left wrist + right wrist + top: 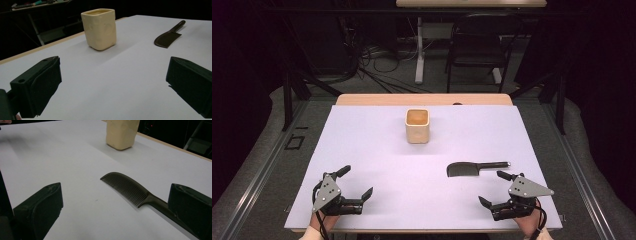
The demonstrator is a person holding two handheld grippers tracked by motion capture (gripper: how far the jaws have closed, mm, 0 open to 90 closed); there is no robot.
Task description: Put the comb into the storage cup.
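Comb (pixel 477 169), one dark piece with a handle, lies flat on the white worktop (pixel 377 150) in the high view, just ahead of the right hand-held gripper (pixel 494 189) and apart from it, its handle running toward the right edge. One cream square cup (pixel 417 125) stands upright near the middle of the far half of the worktop, well apart from the comb. Two hand-held grippers rest low at the near edge: the left hand-held gripper (pixel 356 181) at the left, the right one at the right, each with its jaws spread wide, nothing between them, and a grey three-cornered plate on top. A wrist shows behind each at the bottom edge. From the left gripper view, the two black jaws stand far apart over bare worktop (pixel 112 82), level and pointing across it; the cup (pixel 100 28) stands ahead at centre-left and the comb (pixel 168 37) farther off at the right, neither touched. From the right gripper view, the jaws again stand wide and empty; the comb (pixel 127 187) lies between them and slightly ahead, teeth toward the left, its handle running behind the jaw on the right of the view, while the cup (pixel 121 133) stands beyond on the worktop (pixel 62 157).
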